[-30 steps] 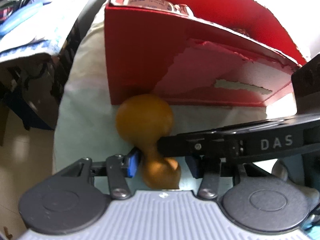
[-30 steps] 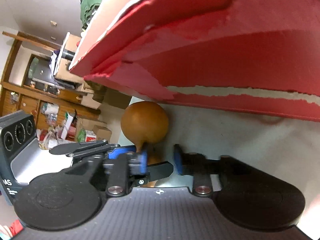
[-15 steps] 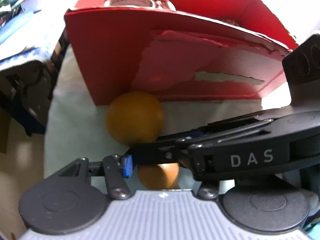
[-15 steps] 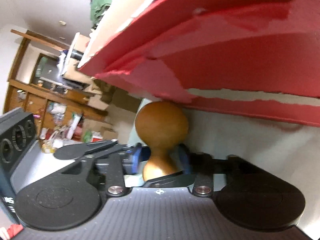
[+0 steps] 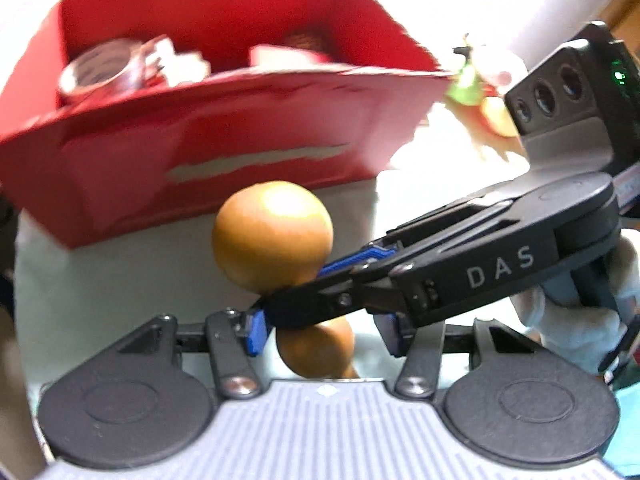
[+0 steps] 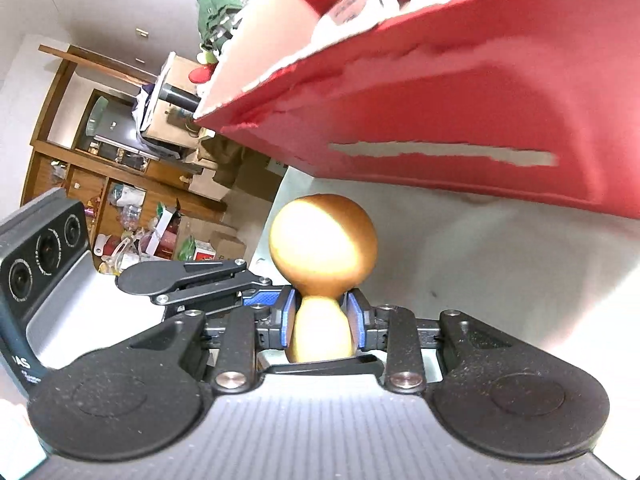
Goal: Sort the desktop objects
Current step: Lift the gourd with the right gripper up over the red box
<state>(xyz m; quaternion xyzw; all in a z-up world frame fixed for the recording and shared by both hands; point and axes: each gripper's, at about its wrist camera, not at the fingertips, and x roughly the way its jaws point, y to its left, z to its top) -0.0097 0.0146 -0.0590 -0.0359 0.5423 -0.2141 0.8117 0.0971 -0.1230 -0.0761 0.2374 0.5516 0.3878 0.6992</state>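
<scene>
The smooth brown wooden gourd, shaped like a big ball on a small ball [image 6: 322, 264], is the thing being put away now. On the left, the left gripper [image 5: 324, 330] is partly open around the gourd's small end. Its blue pads [image 5: 255, 330] sit just beside the wood, and I cannot tell if they touch it. In the middle, the right gripper [image 6: 322, 326] squeezes the gourd's thin waist between its two blue pads [image 6: 289, 324], so this claw is the one holding it. The gourd sits above the pale tabletop [image 6: 480, 272], just in front of the red cardboard box with a torn front wall [image 5: 168, 152]. The box already has a shiny round tin [image 5: 100, 72] and some white bits inside, so some sorting looks done. The gourd is not yet in the box. It must go up over the wall and be let go inside. To the right, behind the box, something green and orange [image 5: 476, 92] is too blurry to name.
</scene>
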